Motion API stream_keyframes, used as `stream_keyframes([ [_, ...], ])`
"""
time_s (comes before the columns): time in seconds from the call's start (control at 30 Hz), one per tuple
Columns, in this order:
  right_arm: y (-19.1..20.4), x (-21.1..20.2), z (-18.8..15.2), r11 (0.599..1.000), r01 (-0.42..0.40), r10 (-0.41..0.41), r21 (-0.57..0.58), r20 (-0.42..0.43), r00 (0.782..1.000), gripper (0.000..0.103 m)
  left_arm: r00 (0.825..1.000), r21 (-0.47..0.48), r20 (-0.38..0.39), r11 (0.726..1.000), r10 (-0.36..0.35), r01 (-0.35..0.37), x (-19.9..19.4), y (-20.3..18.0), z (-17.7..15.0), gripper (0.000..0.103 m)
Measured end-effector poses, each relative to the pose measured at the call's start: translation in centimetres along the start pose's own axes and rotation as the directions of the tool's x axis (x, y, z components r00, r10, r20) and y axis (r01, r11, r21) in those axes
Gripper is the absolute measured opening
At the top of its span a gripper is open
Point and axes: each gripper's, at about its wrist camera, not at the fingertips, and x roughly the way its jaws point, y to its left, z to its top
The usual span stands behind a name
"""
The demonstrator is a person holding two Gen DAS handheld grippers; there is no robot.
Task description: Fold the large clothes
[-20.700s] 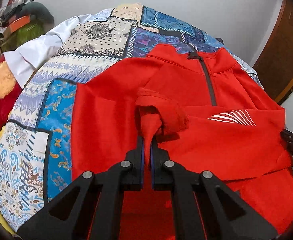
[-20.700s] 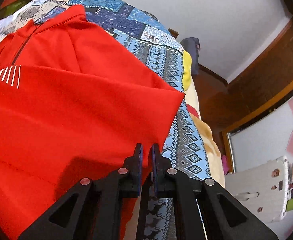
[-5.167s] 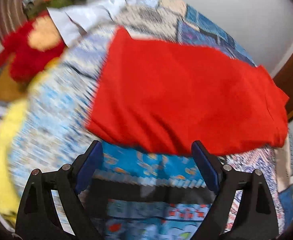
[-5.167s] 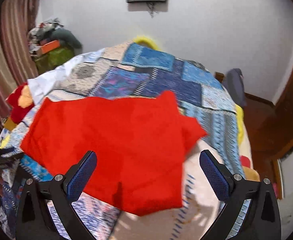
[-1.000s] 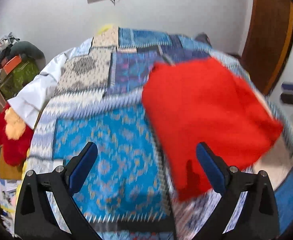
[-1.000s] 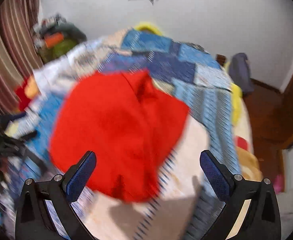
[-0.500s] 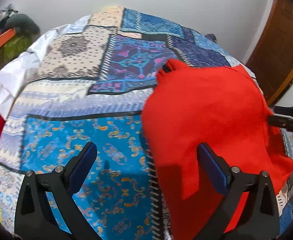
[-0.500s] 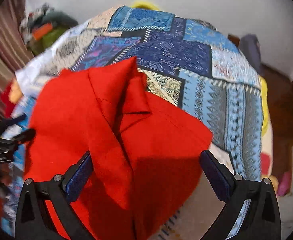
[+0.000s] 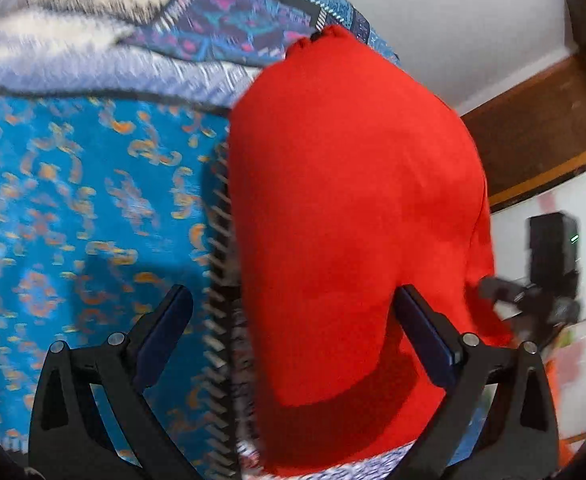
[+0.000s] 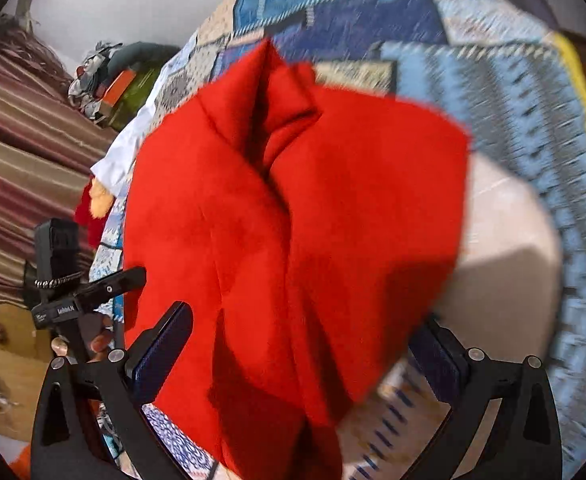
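Observation:
The red garment [image 9: 353,208] lies folded into a narrow bundle on the patterned bedspread [image 9: 85,208], near the bed's front edge. My left gripper [image 9: 293,320] is open, its fingers straddling the garment's near left edge. From the other side, the red garment [image 10: 293,220] shows a long crease running up to its collar end. My right gripper [image 10: 305,340] is open too, low over the garment's near end, nothing held. The left gripper [image 10: 93,288] shows at the left in the right wrist view, with a hand behind it.
A striped curtain [image 10: 21,140] and a pile of clothes [image 10: 113,76] sit at the far left. White cloth [image 10: 121,156] and a red plush toy [image 10: 93,204] lie on the bed's left side. A wooden door [image 9: 541,120] stands at the right.
Both grippers have dropped lower and closer to the red garment, which now fills more of each view. Both stay open. Both views are motion-blurred.

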Motion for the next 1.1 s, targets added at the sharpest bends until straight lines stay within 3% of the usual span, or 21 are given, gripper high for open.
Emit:
stream_keyframes([
  [0.23,1.7,3.7,1.4,0.995,-0.095,0.095,-0.001,0.000,0.995,0.102,0.996,-0.006,-0.061,0.998,-0.070,0.070,2.9,-0.7,1.7,0.099],
  [0.3,2.1,4.2,1.5,0.996,-0.086,0.086,-0.004,0.011,0.996,0.099,0.994,0.015,-0.047,0.995,-0.095,0.096,2.5,-1.5,1.8,0.074],
  [0.33,2.3,4.2,1.6,0.997,-0.074,0.075,-0.014,0.015,0.997,0.087,0.995,0.022,-0.039,0.995,-0.095,0.096,2.2,-2.0,1.7,0.070],
  [0.37,2.5,4.2,1.4,0.998,-0.048,0.049,-0.032,0.018,0.999,0.077,0.996,0.036,-0.028,0.996,-0.081,0.082,1.7,-2.5,1.6,0.060],
  [0.4,2.7,4.2,1.4,0.999,-0.028,0.029,-0.046,0.015,0.999,0.055,0.998,0.063,-0.023,0.996,-0.065,0.066,1.3,-3.2,1.4,0.052],
  [0.43,2.4,4.0,1.3,0.997,-0.060,0.060,-0.039,-0.004,0.998,0.039,0.999,0.084,-0.018,0.995,-0.049,0.050,0.9,-3.8,1.2,0.048],
  [0.5,2.3,3.8,1.3,0.993,-0.120,0.120,0.007,-0.019,0.993,0.034,0.999,0.123,-0.005,0.992,-0.035,0.035,-0.2,-4.9,0.9,0.037],
  [0.7,7.2,1.6,0.4,0.994,-0.082,0.083,-0.078,0.017,0.996,0.029,0.995,0.239,0.091,0.970,0.033,-0.054,-6.0,-9.0,0.0,0.033],
  [0.93,14.8,-3.5,-0.1,0.983,-0.096,0.112,-0.155,0.099,0.989,0.029,0.977,0.235,0.215,0.971,-0.012,-0.039,-15.0,-9.7,-0.6,0.033],
  [1.1,20.7,-5.4,-1.0,0.969,-0.081,0.117,-0.231,0.144,0.983,0.029,0.961,0.229,0.275,0.971,0.006,-0.071,-20.3,-8.7,-1.9,0.033],
])
